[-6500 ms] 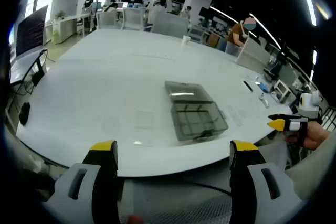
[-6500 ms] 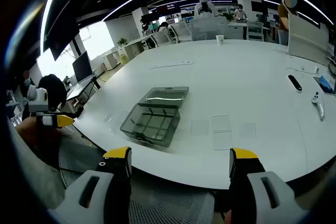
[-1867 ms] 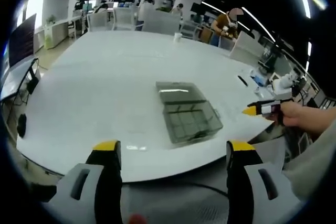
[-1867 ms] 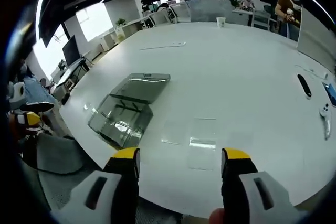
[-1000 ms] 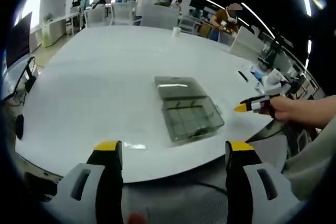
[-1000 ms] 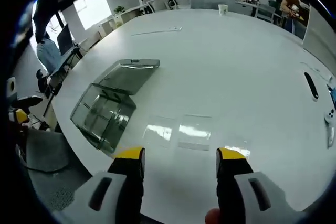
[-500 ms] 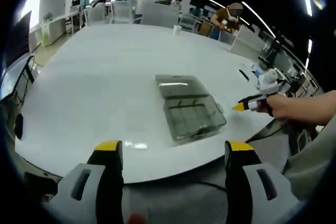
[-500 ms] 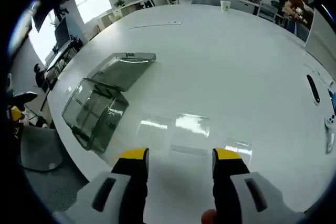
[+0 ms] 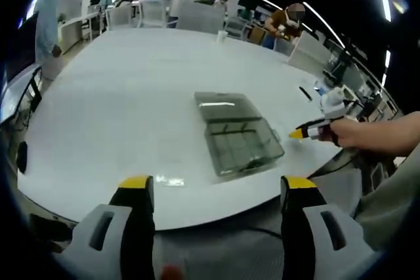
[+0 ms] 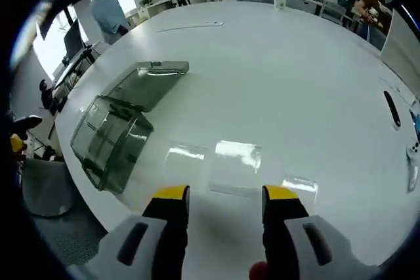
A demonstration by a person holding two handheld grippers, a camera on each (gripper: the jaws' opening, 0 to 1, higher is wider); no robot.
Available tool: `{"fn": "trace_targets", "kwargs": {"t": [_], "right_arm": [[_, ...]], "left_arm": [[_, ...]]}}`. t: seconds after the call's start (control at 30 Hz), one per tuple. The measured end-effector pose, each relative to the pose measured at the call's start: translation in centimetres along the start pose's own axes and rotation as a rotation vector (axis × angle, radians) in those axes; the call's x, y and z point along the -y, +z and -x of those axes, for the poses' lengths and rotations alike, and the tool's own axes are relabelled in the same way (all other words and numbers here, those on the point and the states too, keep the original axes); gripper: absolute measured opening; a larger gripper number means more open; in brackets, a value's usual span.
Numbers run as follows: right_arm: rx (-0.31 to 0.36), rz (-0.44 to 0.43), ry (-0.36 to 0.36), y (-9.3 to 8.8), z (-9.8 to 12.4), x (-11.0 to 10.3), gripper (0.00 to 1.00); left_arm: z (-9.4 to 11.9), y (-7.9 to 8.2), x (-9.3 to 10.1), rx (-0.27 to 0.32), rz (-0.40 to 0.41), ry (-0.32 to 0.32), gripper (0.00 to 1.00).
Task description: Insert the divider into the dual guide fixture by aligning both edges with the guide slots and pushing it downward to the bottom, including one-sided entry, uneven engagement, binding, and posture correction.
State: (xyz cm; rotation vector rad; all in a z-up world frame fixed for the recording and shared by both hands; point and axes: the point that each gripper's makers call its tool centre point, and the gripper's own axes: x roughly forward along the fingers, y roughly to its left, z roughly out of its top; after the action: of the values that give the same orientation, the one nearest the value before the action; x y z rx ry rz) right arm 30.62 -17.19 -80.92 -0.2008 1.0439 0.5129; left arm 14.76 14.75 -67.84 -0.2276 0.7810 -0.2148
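A clear grey fixture box point(image 9: 241, 143) with inner guide walls sits on the white table point(image 9: 131, 96), its lid point(image 9: 220, 105) laid open behind it. My left gripper point(image 9: 216, 184) hangs open off the near table edge, well short of the box. In the right gripper view the box point(image 10: 110, 140) lies to the left. Three clear divider sheets point(image 10: 237, 155) lie flat on the table just ahead of my open right gripper point(image 10: 226, 195), which has nothing between its jaws. A hand point(image 9: 371, 137) holds the right gripper point(image 9: 314, 129) to the right of the box.
A small clear sheet point(image 9: 169, 180) lies near the table's front edge. At the table's right side lie a black remote point(image 10: 389, 108) and a white device point(image 10: 412, 155). A paper cup point(image 10: 280, 2) stands far back. A person point(image 10: 108, 8) stands beyond the table; office chairs point(image 9: 154, 18) line the far side.
The right gripper has moved forward and lower over the table, closer to the clear divider sheets. The left gripper has hardly moved. A person has walked into view at the far side.
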Motion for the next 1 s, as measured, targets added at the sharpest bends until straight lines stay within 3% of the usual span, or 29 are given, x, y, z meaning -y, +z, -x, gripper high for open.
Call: {"fn": "trace_targets", "kwargs": {"t": [1.0], "right_arm": [[-0.034, 0.003, -0.031, -0.3, -1.6, 0.9, 0.35]], "left_arm": [[-0.4, 0.1, -0.5, -0.001, 0.011, 0.005, 0.77]]}}
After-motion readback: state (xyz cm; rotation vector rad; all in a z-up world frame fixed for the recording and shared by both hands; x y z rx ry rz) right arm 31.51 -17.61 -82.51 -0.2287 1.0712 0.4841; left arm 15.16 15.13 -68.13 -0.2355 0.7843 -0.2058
